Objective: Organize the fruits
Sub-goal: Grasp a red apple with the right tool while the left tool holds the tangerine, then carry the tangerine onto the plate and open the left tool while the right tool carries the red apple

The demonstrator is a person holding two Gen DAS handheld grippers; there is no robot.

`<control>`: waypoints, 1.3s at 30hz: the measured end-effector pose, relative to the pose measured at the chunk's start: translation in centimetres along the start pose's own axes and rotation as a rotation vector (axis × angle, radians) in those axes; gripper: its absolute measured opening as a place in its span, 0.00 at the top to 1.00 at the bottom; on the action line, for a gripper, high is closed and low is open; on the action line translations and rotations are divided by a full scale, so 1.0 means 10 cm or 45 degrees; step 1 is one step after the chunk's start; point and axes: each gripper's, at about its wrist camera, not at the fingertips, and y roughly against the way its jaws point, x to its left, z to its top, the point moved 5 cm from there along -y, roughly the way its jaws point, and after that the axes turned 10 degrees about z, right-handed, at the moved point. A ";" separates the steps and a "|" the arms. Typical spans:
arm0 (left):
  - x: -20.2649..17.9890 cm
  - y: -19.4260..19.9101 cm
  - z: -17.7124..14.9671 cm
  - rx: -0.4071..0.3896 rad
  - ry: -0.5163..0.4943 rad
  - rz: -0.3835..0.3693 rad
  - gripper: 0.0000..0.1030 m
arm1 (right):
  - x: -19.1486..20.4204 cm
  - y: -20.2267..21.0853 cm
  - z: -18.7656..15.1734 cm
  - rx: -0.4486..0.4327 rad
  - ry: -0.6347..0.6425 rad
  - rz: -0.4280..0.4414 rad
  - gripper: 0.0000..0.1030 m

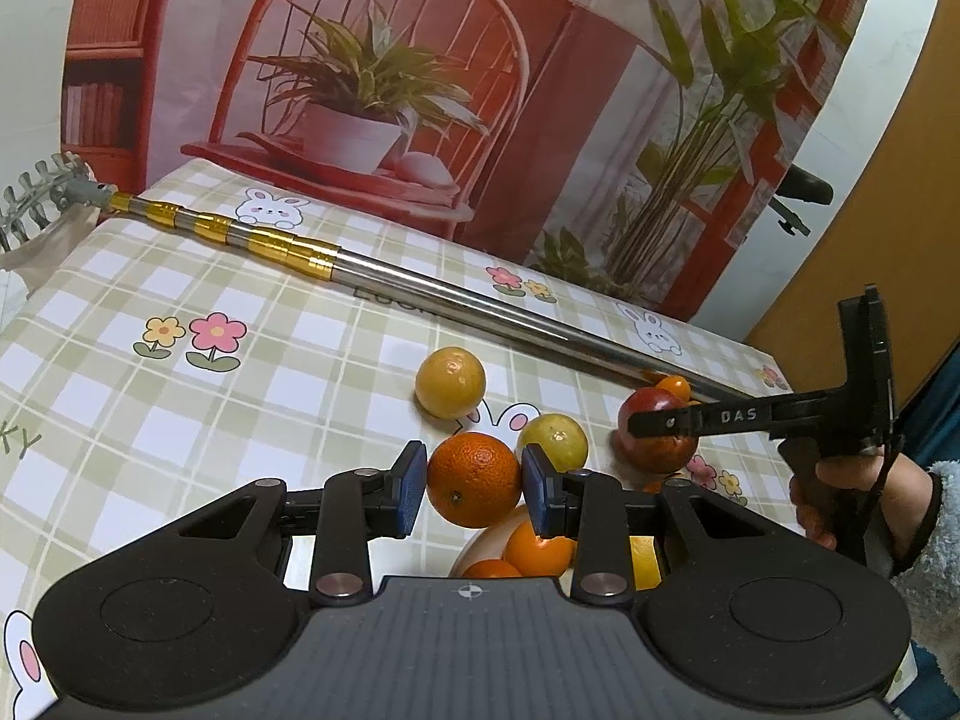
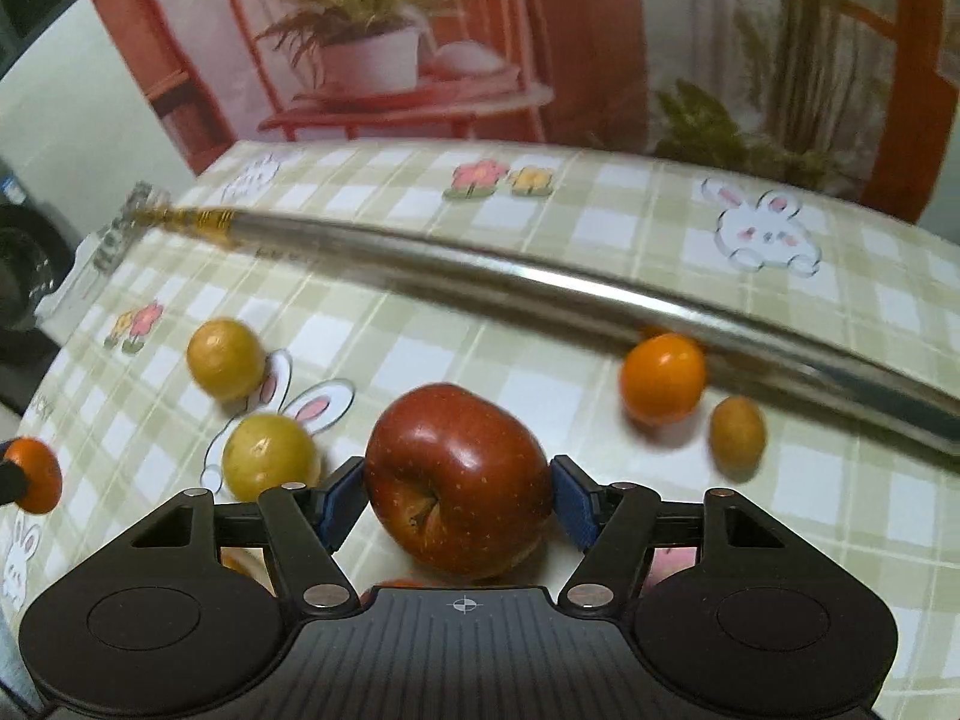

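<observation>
In the left wrist view my left gripper [image 1: 474, 495] is shut on an orange [image 1: 473, 477], its blue pads [image 1: 411, 495] pressing both sides. It hangs over a pale bowl [image 1: 483, 543] that holds more oranges [image 1: 538, 549]. To the right, my right gripper [image 1: 657, 423] is shut on a red apple [image 1: 654, 441]. The right wrist view shows that apple [image 2: 456, 477] squeezed between the blue pads [image 2: 573, 504] of the right gripper [image 2: 459, 501]. Two yellow fruits [image 1: 450, 382] [image 1: 552, 440] lie loose on the checked tablecloth [image 1: 240, 420].
A long telescopic metal pole [image 1: 480, 306] lies slantwise across the table behind the fruit. A tangerine [image 2: 662, 378] and a small oval orange fruit [image 2: 738, 429] sit beside it. A hand in a fluffy sleeve [image 1: 840, 498] grips the right tool. A printed backdrop [image 1: 420, 90] stands behind the table.
</observation>
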 end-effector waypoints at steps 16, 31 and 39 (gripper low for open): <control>-0.01 0.00 0.00 -0.003 -0.005 -0.006 0.65 | 0.26 -0.02 -0.09 0.004 0.398 -0.202 0.45; -0.20 0.06 -0.07 0.011 -0.095 -0.084 0.65 | 0.38 0.37 -0.13 -0.164 0.276 -0.085 0.45; -0.38 -0.01 -0.16 0.063 -0.184 -0.119 0.65 | 0.64 0.90 -0.43 -0.292 0.179 0.088 0.45</control>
